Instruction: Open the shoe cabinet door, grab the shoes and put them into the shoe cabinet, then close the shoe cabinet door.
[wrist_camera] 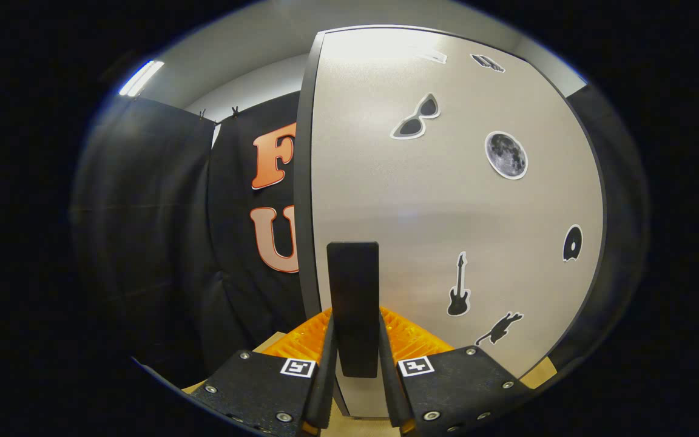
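The shoe cabinet door [446,200] is a pale grey panel with a dark edge, standing right in front of me. Small stickers dot it: sunglasses, a moon, a guitar, a cat. A tall black handle [354,297] sticks out near the door's left edge. My gripper [354,352] has one finger on each side of that handle, and both press against it. The door's left edge [302,200] stands free against the booth behind, so the door looks swung out from the cabinet; the cabinet's inside is hidden.
Black cloth [161,230] of the booth wall hangs to the left of the door. A strip light [141,77] glows on the ceiling at the upper left. A bit of light brown floor [270,341] shows below the door's left edge.
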Demonstrator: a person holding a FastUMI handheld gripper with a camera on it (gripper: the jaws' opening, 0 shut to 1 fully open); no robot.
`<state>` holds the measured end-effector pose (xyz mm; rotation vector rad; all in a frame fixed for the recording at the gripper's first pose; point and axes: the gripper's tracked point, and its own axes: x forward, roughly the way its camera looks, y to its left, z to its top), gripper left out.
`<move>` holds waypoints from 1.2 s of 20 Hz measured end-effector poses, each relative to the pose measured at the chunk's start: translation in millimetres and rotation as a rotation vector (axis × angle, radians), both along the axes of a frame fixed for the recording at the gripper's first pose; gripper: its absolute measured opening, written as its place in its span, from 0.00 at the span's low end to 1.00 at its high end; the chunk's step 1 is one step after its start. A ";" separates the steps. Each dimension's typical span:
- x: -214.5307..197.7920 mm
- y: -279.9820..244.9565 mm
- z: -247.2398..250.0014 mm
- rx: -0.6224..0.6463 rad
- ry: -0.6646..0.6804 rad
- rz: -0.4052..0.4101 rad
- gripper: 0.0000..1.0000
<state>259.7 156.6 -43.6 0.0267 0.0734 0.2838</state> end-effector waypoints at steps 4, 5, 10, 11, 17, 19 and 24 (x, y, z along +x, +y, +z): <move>-7.5 -2.8 1.7 0.001 0.019 -0.005 0.33; -10.3 -3.4 2.2 -0.002 0.022 -0.009 0.32; -22.4 -10.9 5.6 0.011 0.025 -0.021 0.31; -25.5 -12.2 6.6 0.017 0.026 -0.024 0.31; -45.7 -24.0 11.1 0.027 0.038 -0.058 0.31; -52.4 -28.9 11.6 0.043 0.041 -0.074 0.31; -68.4 -46.2 13.4 0.046 0.043 -0.112 0.31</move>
